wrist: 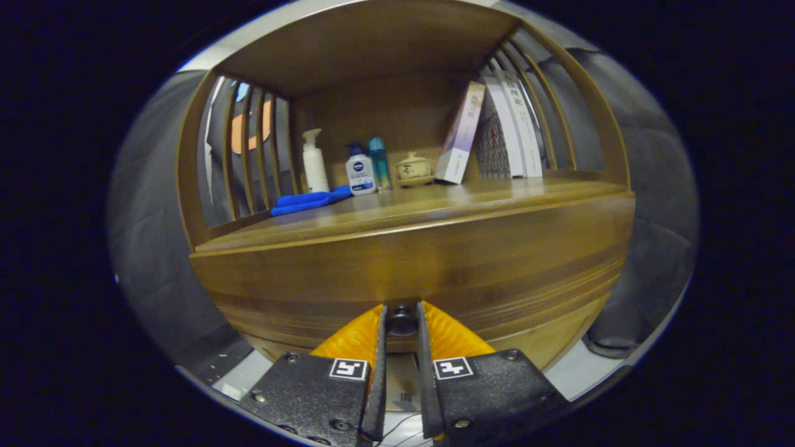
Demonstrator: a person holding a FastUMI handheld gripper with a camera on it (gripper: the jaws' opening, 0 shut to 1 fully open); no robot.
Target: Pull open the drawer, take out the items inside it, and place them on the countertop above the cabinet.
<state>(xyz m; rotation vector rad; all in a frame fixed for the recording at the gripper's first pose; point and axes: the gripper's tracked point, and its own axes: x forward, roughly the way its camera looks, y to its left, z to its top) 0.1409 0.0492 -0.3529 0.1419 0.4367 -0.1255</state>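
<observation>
Clamped on the drawer knob

My gripper pinched the small round knob; the wooden drawer front looked stiff and heavy, so a straight pull seemed best.

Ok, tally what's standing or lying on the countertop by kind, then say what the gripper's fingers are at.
Bottles: 3 (white pump bottle, white bottle with blue cap, teal bottle)
Blue cloth: 1
Lidded tea bowl: 1
Books: at least 3, leaning together
Total: at least 8
Gripper: fingers closed on the drawer knob.
</observation>
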